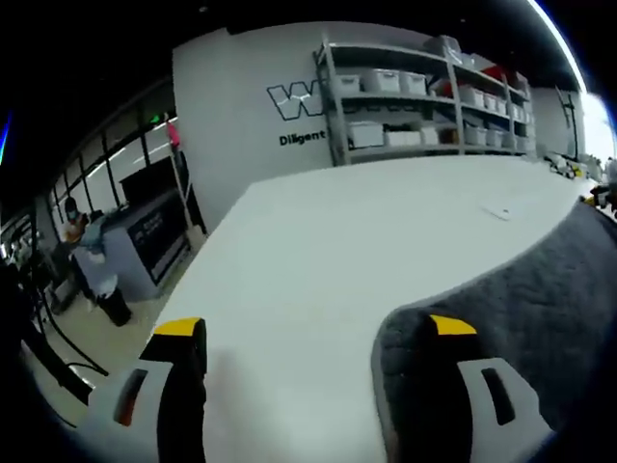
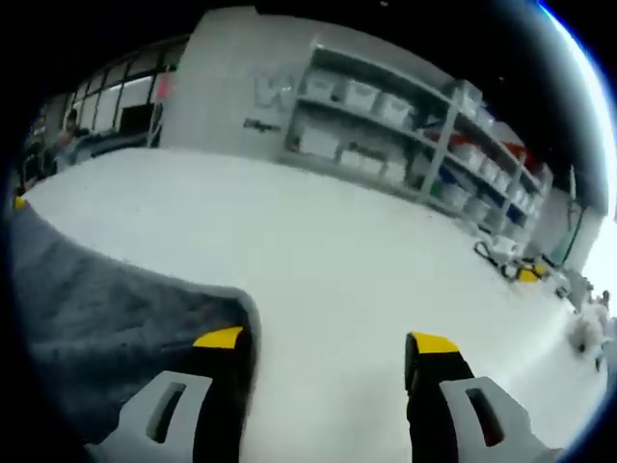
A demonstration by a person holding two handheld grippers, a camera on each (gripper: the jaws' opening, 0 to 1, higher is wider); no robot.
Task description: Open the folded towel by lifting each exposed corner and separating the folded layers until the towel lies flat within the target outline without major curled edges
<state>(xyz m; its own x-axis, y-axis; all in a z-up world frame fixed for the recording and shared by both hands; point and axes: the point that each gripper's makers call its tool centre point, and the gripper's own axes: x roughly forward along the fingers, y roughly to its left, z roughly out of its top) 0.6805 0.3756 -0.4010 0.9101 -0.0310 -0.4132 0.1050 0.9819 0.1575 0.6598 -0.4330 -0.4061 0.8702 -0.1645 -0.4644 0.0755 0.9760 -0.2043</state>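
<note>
While both grippers sit low over the white table (image 1: 318, 251), the scene reads as follows.

Towel, look: dark grey towel (image 1: 540, 289), soft and fuzzy in texture, with a rounded corner and a slightly raised, thick edge that stands out sharply against the white surface.

Towel, place in the left gripper view: it lies on the table along the right side, its rounded corner reaching down to the right jaw, which is over the cloth; the left jaw is over bare table.

Towel, place in the right gripper view: the towel (image 2: 106, 299) covers the lower left, its rounded corner ending beside the left jaw, which is over the cloth; the right jaw is over bare table.

Left gripper (image 1: 318, 338): jaws spread wide apart, yellow tips, nothing between them; whether the right jaw touches the cloth cannot be told.

Right gripper (image 2: 326, 342): jaws spread wide apart, yellow tips, gripping nothing.

Table: white, broad, with a small pale scrap (image 1: 497, 212) lying far out.

Background: grey shelving (image 1: 424, 96) with white bins (image 1: 384, 81) against a wall bearing dark lettering (image 1: 299, 101); small yellow and dark items (image 2: 516, 265) near the table's far edge.
</note>
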